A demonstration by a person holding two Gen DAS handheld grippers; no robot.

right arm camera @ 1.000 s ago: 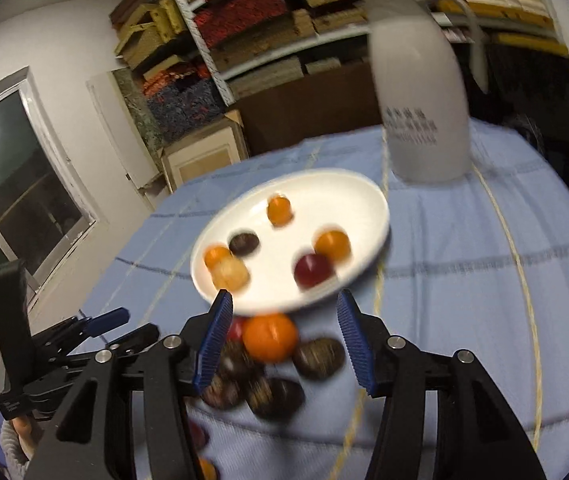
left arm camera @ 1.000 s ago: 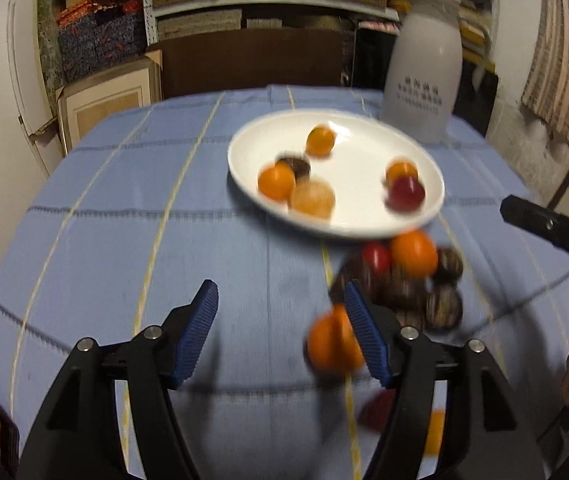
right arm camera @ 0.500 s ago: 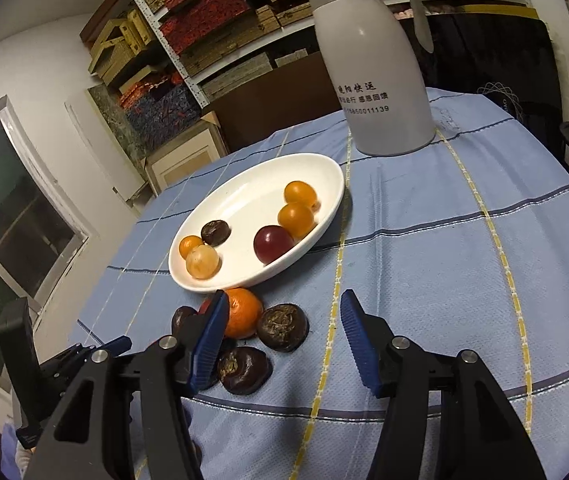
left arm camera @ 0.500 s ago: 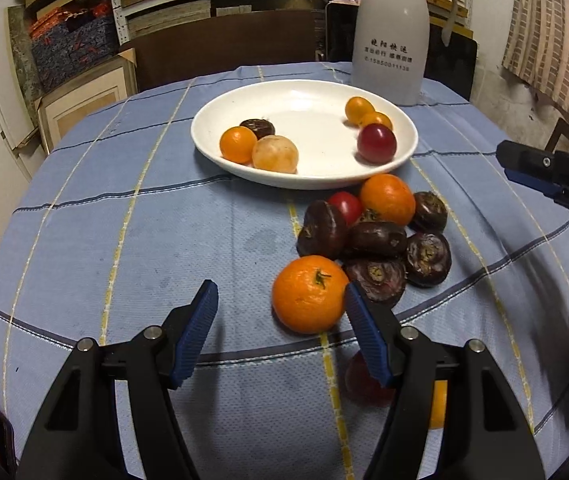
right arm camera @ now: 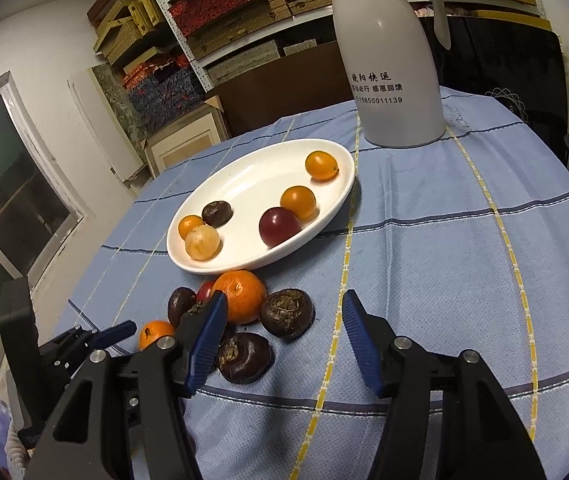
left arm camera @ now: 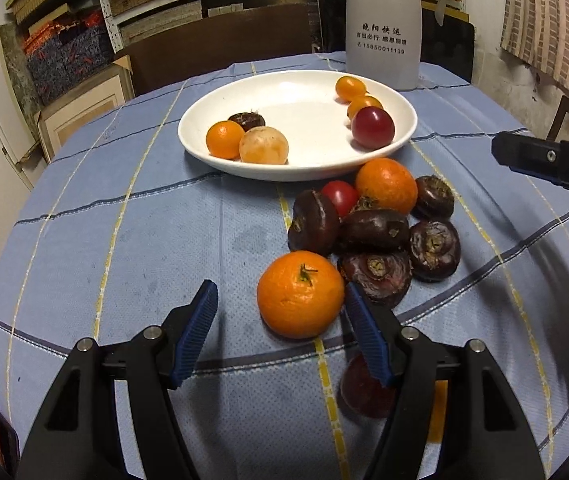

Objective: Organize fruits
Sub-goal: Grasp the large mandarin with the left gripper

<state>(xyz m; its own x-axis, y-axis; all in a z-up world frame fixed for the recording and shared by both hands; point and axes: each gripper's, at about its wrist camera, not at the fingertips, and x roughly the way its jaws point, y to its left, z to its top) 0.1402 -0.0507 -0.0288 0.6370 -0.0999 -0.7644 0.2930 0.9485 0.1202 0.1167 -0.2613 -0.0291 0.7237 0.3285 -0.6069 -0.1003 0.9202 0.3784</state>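
Observation:
A white plate [left arm camera: 304,92] [right arm camera: 244,176] holds small orange fruits, a red plum [left arm camera: 372,127] [right arm camera: 280,226], a pale fruit and a dark chestnut. In front of it lies a pile of dark water chestnuts [left arm camera: 376,230] [right arm camera: 287,314], a red tomato [left arm camera: 340,197] and two mandarins. The near mandarin [left arm camera: 300,294] [right arm camera: 155,333] sits just ahead of my open left gripper [left arm camera: 280,330], close to its right finger. My right gripper [right arm camera: 284,340] is open and empty, hovering right of the pile; it also shows in the left wrist view [left arm camera: 548,160].
A white thermos jug [left arm camera: 382,24] [right arm camera: 392,68] stands behind the plate on the blue checked tablecloth [left arm camera: 124,240]. A dark red fruit [left arm camera: 364,392] lies under my left gripper's right finger. Shelves and boxes stand beyond the table's far edge.
Both grippers have drawn closer to the fruit pile. The near mandarin now sits nearer my left gripper's fingers. The views have steadied from blur.

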